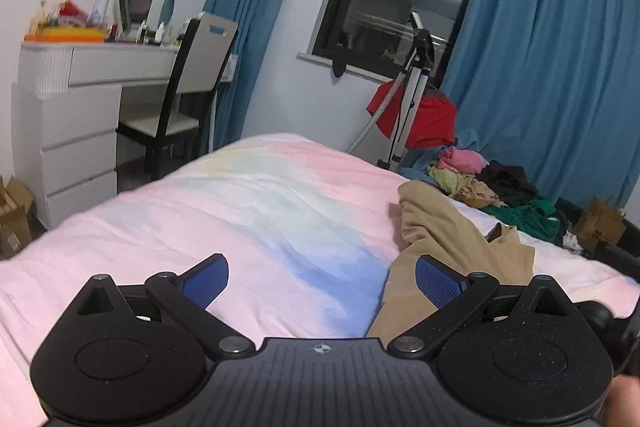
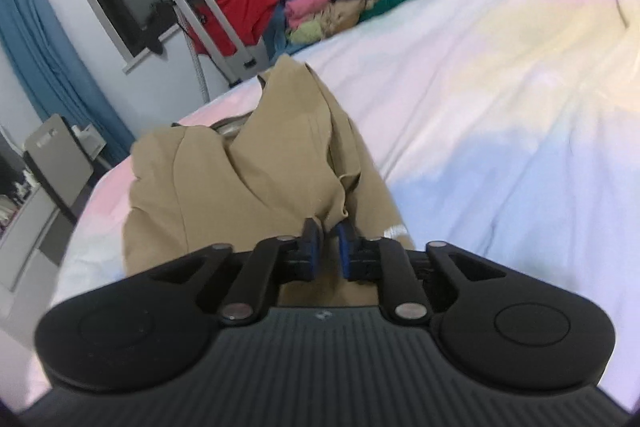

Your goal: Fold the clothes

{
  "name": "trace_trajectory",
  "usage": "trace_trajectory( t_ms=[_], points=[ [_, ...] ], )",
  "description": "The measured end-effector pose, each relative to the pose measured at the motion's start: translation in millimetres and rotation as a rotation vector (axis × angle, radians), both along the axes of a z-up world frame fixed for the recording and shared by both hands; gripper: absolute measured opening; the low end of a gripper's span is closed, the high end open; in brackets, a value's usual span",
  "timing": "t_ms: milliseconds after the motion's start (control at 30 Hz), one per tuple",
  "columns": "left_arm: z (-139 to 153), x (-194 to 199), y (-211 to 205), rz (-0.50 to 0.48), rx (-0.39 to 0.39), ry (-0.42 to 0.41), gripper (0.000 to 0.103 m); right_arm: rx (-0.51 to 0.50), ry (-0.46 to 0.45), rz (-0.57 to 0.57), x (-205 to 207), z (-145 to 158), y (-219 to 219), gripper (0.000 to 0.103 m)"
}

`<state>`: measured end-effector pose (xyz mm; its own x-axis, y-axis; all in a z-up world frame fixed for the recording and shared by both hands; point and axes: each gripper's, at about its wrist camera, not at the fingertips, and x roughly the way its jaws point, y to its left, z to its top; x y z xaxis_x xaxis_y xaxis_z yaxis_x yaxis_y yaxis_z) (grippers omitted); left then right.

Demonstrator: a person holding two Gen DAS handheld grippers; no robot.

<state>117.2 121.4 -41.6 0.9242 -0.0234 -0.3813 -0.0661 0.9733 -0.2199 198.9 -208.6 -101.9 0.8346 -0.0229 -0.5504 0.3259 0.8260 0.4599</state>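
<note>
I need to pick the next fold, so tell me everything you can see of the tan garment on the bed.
The tan garment is plain, matte woven-looking cloth, crumpled and partly doubled over, lying on the pastel bedspread apart from the clothes pile. A small white mark shows near one edge. The right gripper has its narrowly parted jaws at a bunched fold.

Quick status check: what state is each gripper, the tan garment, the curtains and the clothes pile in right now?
left gripper: open, nothing between its fingers
right gripper: fingers nearly together around a tan fold; grip unclear
tan garment: crumpled on the bed, not folded
bed cover: spread out, lightly wrinkled
curtains: drawn apart, window exposed
clothes pile: heaped, unfolded
</note>
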Motion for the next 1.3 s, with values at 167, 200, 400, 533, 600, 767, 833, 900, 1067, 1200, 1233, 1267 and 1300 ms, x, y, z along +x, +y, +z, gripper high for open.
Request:
trace_trajectory(
  t_ms=[167,200,400,533,600,767,833,900,1067,1200,1233,1267,1300],
  points=[
    [1,-8,-10,-0.034,0.034,-0.007,0.101,-0.11,-0.061,0.089,-43,41,12,0.082],
    [1,-11,-12,-0.045,0.037,-0.005,0.101,-0.127,-0.068,0.106,-57,50,15,0.082],
    [4,-38,-21,-0.112,0.069,0.016,0.101,-0.17,-0.125,0.196,-146,92,24,0.082],
    [7,-68,-34,-0.141,0.16,0.026,0.101,-0.172,-0.167,0.233,-201,92,28,0.082],
    [8,-79,-38,-0.155,0.159,0.048,0.101,-0.163,-0.165,0.235,-219,86,28,0.082],
    [2,-87,-19,-0.195,-0.078,0.202,0.098,-0.124,-0.175,0.234,-242,82,23,0.082],
    [-3,-90,2,-0.172,-0.19,0.262,0.099,-0.105,-0.2,0.227,-247,85,18,0.082],
    [-7,-94,23,-0.134,-0.281,0.313,0.098,-0.079,-0.215,0.226,-250,85,13,0.082],
    [-13,-108,64,-0.02,-0.411,0.375,0.097,0.0,-0.192,0.212,-252,78,-1,0.082],
    [-29,-113,80,0.056,-0.473,0.487,0.089,0.061,-0.172,0.203,-249,73,-8,0.082],
    [-30,-114,82,0.069,-0.483,0.505,0.087,0.074,-0.17,0.201,-248,72,-9,0.082],
    [-32,-115,84,0.081,-0.494,0.523,0.086,0.083,-0.168,0.199,-248,71,-10,0.082],
    [-30,-117,81,0.092,-0.459,0.533,0.086,0.09,-0.166,0.198,-248,71,-10,0.082]
  ],
)
